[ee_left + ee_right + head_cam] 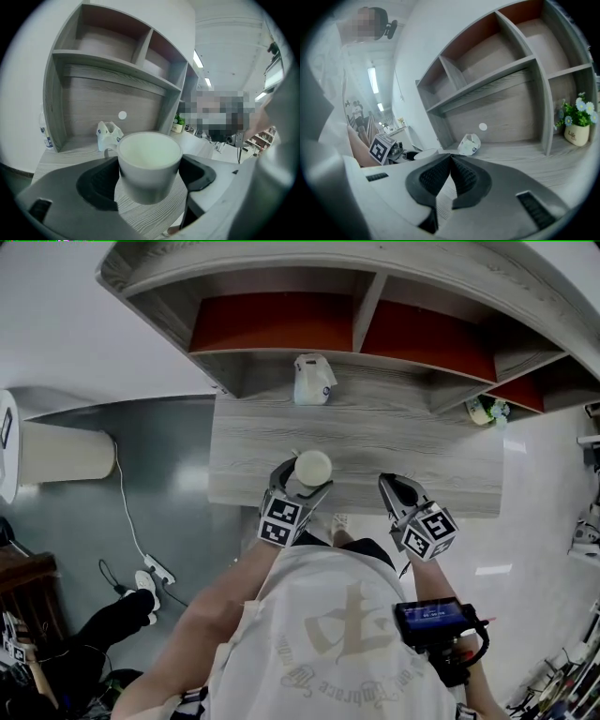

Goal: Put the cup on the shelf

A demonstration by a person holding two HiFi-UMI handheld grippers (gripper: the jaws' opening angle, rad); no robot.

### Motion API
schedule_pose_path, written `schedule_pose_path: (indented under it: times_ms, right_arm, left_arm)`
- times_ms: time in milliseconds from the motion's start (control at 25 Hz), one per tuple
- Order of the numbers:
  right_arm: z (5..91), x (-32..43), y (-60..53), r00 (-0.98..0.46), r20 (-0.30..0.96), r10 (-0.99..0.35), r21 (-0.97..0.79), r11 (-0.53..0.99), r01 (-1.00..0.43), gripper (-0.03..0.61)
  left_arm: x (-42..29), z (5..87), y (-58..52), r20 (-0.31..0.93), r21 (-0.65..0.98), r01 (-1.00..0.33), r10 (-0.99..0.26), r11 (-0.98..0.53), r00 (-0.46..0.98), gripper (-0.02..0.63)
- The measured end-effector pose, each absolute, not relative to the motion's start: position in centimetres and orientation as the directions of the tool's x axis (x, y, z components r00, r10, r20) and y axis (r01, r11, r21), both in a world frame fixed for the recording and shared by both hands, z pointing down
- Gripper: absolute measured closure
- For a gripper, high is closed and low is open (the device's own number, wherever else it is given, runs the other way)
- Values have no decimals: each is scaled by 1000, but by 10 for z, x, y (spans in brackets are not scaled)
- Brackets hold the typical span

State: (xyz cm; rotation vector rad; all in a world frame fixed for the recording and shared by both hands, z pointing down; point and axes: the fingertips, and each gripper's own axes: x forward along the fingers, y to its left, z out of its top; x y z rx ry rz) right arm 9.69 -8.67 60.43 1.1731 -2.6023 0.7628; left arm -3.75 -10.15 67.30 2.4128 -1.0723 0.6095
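A white cup (310, 470) (149, 165) stands upright between the jaws of my left gripper (300, 486) (149, 176), which is shut on it just above the front part of the wooden desk (375, 442). The cup's rim (425, 153) also shows at the left in the right gripper view. My right gripper (397, 489) (451, 161) is shut with nothing in it, to the right of the cup near the desk's front edge. The grey shelf (356, 324) (112, 70) (497, 79) with open compartments rises behind the desk.
A small white bag (312, 380) (108, 133) (469, 144) lies at the back of the desk under the shelf. A potted plant (486, 410) (576, 123) stands at the right end. A white bottle (45, 133) stands by the shelf's left wall.
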Motion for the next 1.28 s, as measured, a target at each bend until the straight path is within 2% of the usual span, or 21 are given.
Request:
schedule_pose_path:
  times_ms: [600,1280]
  right_arm:
    - [583,69,-92,-728,318,-607,-376,624,-685,574]
    - [562,40,-104,-756,315,-573,-321,686,-653,574]
  left_arm:
    - [-59,606,-89,446,226,-779,-649,-585,617,206]
    - [-113,560,-93,370,228,-834,-747,-503,552,207]
